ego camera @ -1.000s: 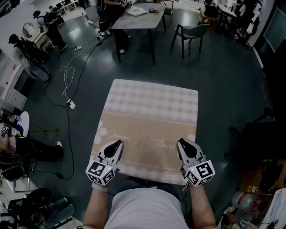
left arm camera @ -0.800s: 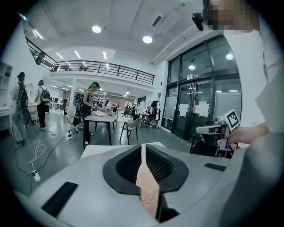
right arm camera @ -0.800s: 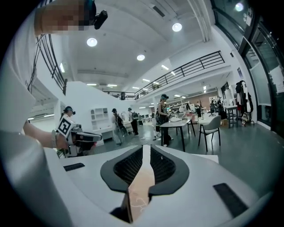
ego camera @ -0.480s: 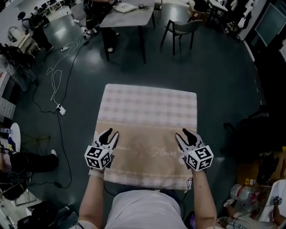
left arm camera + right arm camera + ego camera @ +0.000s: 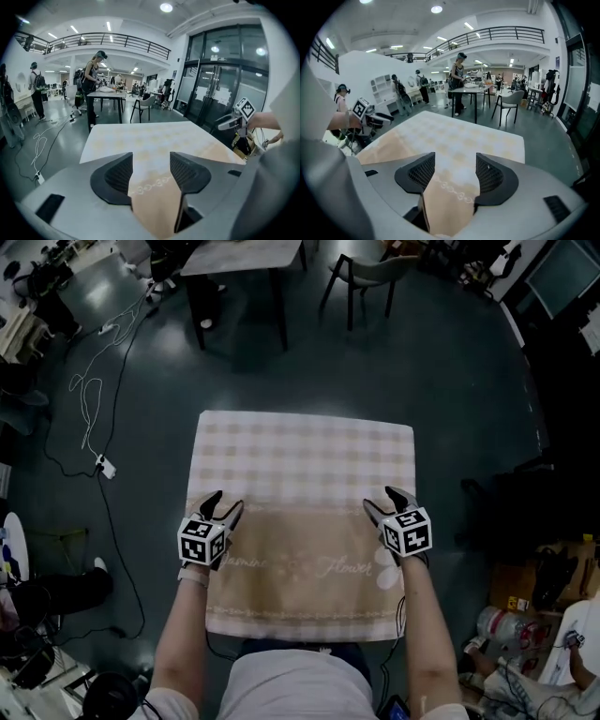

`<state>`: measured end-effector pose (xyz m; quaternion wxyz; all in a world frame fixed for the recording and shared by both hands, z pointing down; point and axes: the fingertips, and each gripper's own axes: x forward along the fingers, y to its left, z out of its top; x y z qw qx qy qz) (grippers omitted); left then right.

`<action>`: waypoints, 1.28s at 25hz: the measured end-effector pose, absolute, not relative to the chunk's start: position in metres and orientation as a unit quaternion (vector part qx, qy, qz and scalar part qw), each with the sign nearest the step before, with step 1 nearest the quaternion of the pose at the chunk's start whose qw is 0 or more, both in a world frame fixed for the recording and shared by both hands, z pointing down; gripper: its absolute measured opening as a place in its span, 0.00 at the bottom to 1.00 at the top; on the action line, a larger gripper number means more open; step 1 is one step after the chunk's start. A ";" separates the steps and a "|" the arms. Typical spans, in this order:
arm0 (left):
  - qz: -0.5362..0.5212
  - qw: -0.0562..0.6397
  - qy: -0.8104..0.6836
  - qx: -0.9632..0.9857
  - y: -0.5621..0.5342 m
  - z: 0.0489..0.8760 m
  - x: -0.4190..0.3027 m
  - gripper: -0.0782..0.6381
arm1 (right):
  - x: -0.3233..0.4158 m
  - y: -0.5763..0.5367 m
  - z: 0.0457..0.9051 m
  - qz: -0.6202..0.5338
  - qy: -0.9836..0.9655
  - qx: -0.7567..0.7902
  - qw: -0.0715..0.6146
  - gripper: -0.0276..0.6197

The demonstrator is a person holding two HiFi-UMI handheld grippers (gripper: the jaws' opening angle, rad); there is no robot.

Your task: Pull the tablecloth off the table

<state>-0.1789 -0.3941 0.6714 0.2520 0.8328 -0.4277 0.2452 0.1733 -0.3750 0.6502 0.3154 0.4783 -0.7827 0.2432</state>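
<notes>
So both grippers were parked at the near edge of the tablecloth [image 5: 302, 451] a second ago with their jaws shut. Now they've slid forward along it to about where the tan band meets the checked part. The left gripper [image 5: 225, 503] is by the cloth's left edge and the right gripper [image 5: 379, 502] by its right edge. Both have also just been opening up.

My read is that this is the setup for the grab and not the pull itself. The cloth is spread flat and square, with no corner lifted or bunched, so nothing's come off yet.

In each gripper view both sets of jaws stand well apart, with only flat cloth showing in the gap. The pattern line runs straight across between the pads, with no fold pinched and nothing held. I can't tell if the tips are actually touching the fabric or just hovering right over it.
</notes>
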 end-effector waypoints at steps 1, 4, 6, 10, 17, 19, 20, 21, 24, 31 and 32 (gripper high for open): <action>0.252 0.253 -0.425 0.832 -0.400 0.680 -0.179 0.43 | 0.179 -0.380 0.661 0.251 -0.775 0.481 0.325 0.41; 0.282 0.260 -0.411 0.827 -0.406 0.709 -0.179 0.45 | 0.193 -0.386 0.692 0.278 -0.752 0.480 0.356 0.43; 0.302 0.268 -0.404 0.821 -0.407 0.727 -0.180 0.46 | 0.202 -0.388 0.707 0.279 -0.740 0.480 0.380 0.43; 0.333 0.280 -0.401 0.806 -0.407 0.756 -0.186 0.46 | 0.211 -0.391 0.732 0.291 -0.721 0.478 0.408 0.43; 0.356 0.274 -0.411 0.793 -0.402 0.772 -0.186 0.46 | 0.204 -0.379 0.768 0.304 -0.717 0.437 0.451 0.43; 0.365 0.264 -0.421 0.787 -0.401 0.773 -0.186 0.46 | 0.203 -0.377 0.768 0.303 -0.717 0.442 0.445 0.43; 0.364 0.265 -0.426 0.784 -0.400 0.772 -0.187 0.46 | 0.204 -0.377 0.768 0.303 -0.717 0.447 0.441 0.43; 0.361 0.269 -0.432 0.781 -0.401 0.772 -0.188 0.44 | 0.204 -0.377 0.767 0.303 -0.716 0.451 0.438 0.43; 0.347 0.291 -0.452 0.768 -0.402 0.770 -0.196 0.30 | 0.202 -0.377 0.765 0.305 -0.711 0.456 0.439 0.43; 0.340 0.312 -0.464 0.756 -0.396 0.762 -0.195 0.17 | 0.195 -0.374 0.757 0.304 -0.712 0.452 0.443 0.32; 0.341 0.315 -0.462 0.755 -0.392 0.762 -0.191 0.16 | 0.196 -0.371 0.754 0.303 -0.713 0.451 0.443 0.30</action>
